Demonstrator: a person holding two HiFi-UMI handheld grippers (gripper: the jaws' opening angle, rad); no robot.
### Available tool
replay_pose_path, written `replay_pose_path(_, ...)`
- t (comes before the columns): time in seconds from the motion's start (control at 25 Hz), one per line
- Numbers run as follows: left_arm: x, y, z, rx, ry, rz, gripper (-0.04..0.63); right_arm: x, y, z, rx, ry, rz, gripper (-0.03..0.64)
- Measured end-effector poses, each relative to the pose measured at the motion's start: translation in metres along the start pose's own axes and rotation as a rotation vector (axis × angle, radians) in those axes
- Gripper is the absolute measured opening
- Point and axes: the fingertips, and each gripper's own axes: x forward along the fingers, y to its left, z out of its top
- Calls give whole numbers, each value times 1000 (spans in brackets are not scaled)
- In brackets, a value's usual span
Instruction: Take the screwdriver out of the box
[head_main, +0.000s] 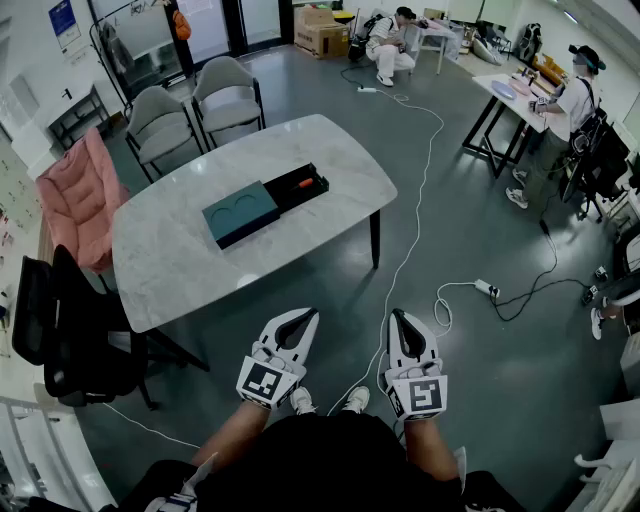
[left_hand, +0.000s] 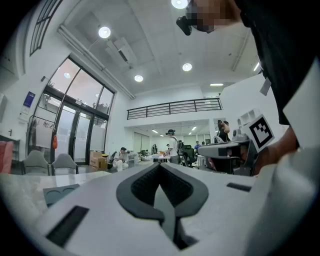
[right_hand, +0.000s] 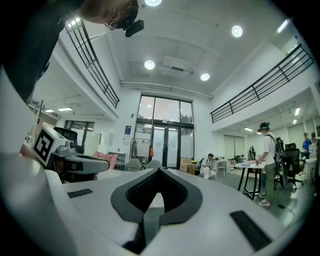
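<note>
Teal box (head_main: 240, 212) open, apparently orange-handled screwdriver (head_main: 303, 183) inside, left gripper (head_main: 306, 316) and right gripper (head_main: 397, 315) jaws together

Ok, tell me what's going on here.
A person stands back from the marble table, holding the left gripper and the right gripper level in front of them, both with jaws shut and empty. On the table the teal box is slid open, and the orange-handled screwdriver lies in its black tray. Neither gripper has reached it yet.
</note>
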Motion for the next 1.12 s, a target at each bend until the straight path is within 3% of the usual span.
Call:
replay_pose_path(0.4,-11,11,6,-12,-40,-22,6,7,9,9,1,-14,-20,23)
replay_pose_path(0.68,-29,33,0,-47,-39,-15,6,15,32,15,88,-69,1,23)
replay_pose_path(1.12,-48,57,-10,-48,-34,-16,6,29,55,-9,107,11,-38,23)
